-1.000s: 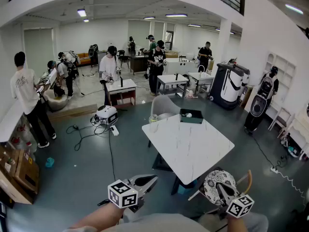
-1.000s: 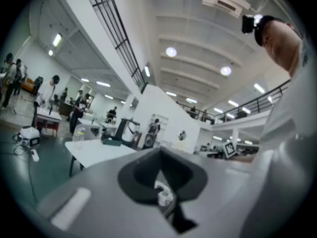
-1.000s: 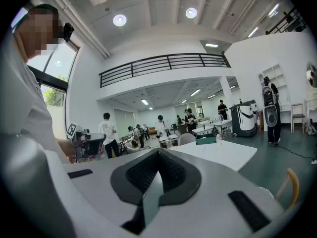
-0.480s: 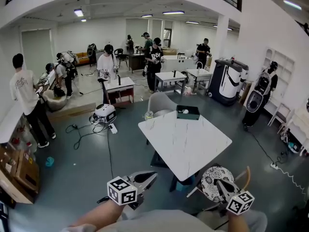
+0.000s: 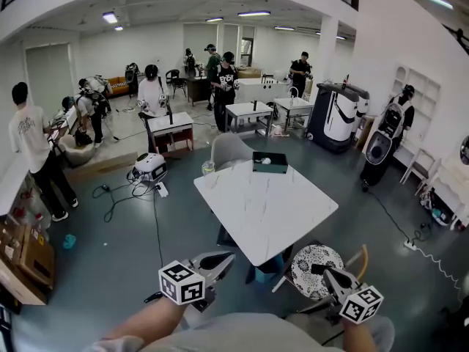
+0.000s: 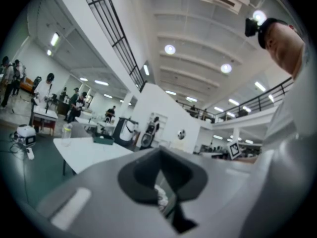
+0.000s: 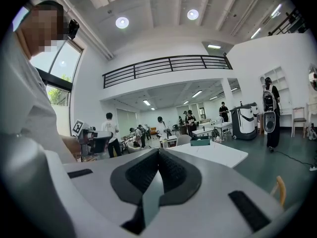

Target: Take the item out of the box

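Resting open-topped, the dark-green box [image 5: 272,168] holds a small white item [image 5: 266,160].

left gripper [image 5: 229,257]: my jaws pressed together, nothing between them, just left of the white table's [image 5: 264,211] near corner | right gripper [image 5: 317,269]: jaws together, empty, right of that corner | both forearms low, pointing at the table

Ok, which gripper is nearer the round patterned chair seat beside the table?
Right. In the head view the right gripper has its tips over the near edge of the patterned seat; the left gripper is well off to the seat's left, clear of it.
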`<state>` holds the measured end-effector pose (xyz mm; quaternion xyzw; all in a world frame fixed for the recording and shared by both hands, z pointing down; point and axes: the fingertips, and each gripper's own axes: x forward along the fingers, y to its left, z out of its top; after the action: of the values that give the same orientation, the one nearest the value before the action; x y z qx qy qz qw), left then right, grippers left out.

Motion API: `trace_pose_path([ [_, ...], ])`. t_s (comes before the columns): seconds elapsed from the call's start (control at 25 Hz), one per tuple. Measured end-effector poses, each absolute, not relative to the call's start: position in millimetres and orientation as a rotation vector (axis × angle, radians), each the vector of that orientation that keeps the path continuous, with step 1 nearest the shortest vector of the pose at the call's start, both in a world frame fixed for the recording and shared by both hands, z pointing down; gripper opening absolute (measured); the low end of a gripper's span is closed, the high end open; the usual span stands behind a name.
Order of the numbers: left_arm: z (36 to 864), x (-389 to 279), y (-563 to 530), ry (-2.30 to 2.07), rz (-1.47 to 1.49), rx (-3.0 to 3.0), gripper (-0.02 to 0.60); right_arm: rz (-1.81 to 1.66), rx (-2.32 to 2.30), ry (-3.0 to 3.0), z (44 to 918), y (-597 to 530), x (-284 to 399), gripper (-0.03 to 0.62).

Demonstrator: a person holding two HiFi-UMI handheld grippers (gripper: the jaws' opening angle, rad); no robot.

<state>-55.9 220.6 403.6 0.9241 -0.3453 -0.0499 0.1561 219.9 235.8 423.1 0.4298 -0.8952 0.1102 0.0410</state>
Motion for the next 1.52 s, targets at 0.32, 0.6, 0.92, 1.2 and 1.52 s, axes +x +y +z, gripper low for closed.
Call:
trace_pose_path([
  [0.32, 410.3, 1.9, 231.8, -0.983, -0.117, 2.624, 0.002, 0.378, 1.337, -2.751, 435.3, 253.0, 278.1, 0.008],
  [0.6, 411.3, 14.5, 236.5, -1.005, -0.072, 2.618, 0.002, 0.404, 1.331, -2.776, 442.5, 248.7, 292.9, 0.008],
  [0.92, 422.6, -2.5, 213.2, -1.002, -0.102, 2.593, 0.003, 0.405, 1.315, -2.765, 449.3, 214.0, 274.2, 0.008],
  [1.2, 429.0, -33.0, 153.3, -0.924, -0.116, 2.63, 0.002, 0.376, 1.347, -2.725, 444.9, 153.8, 235.6, 0.008],
  [1.52, 434.7, -63.8, 58.4, -0.765, -0.097, 2.676, 0.002, 0.384, 1.459, -2.653, 440.9, 71.4, 191.4, 0.008],
])
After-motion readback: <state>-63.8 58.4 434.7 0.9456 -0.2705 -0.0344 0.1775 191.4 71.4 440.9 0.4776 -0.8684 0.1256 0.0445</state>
